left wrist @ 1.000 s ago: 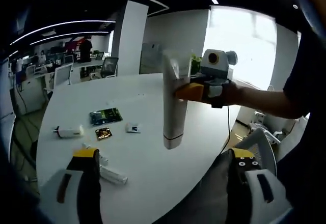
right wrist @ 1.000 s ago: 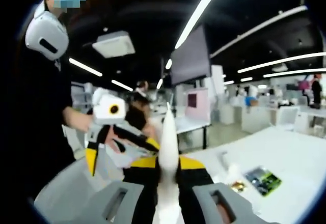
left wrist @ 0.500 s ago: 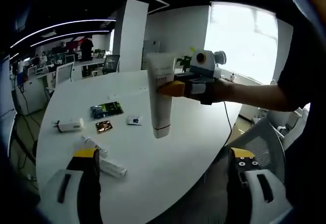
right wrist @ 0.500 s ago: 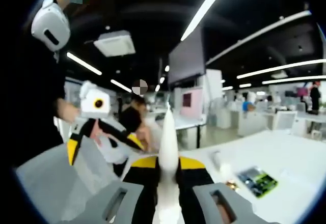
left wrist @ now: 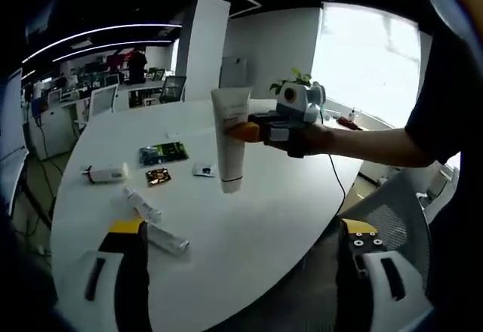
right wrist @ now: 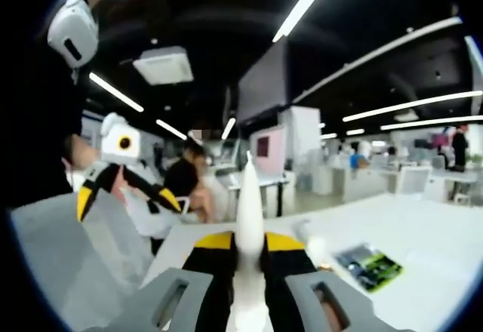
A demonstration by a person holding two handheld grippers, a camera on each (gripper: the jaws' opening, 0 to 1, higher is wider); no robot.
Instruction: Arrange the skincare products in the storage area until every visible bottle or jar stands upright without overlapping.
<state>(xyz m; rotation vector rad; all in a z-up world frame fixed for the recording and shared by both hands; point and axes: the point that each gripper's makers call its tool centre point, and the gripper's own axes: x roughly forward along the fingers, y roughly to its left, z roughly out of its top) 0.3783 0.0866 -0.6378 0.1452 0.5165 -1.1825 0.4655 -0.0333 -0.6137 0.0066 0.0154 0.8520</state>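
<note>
In the left gripper view my right gripper (left wrist: 245, 130) comes in from the right, shut on a white tube (left wrist: 230, 142). The tube hangs in the air over the white table (left wrist: 249, 219) with its cap end down. In the right gripper view the same tube (right wrist: 250, 211) shows edge-on between my right gripper's (right wrist: 250, 245) jaws. My left gripper (left wrist: 243, 228) stands open at the table's near edge with nothing between its jaws. It also appears at the left as the left gripper (right wrist: 128, 200), jaws spread. A small white bottle (left wrist: 106, 172) and two tubes (left wrist: 142, 204) (left wrist: 167, 238) lie flat.
A green packet (left wrist: 162, 152), a dark gold sachet (left wrist: 157, 176) and a small white sachet (left wrist: 202, 170) lie flat on the table. The green packet (right wrist: 364, 260) is also at the right. An office chair (left wrist: 392, 211) stands by the table's right edge. Desks and people fill the background.
In the left gripper view the right gripper and its tube have shifted left and farther out over the table. The left gripper stays open; both cameras have moved a little.
</note>
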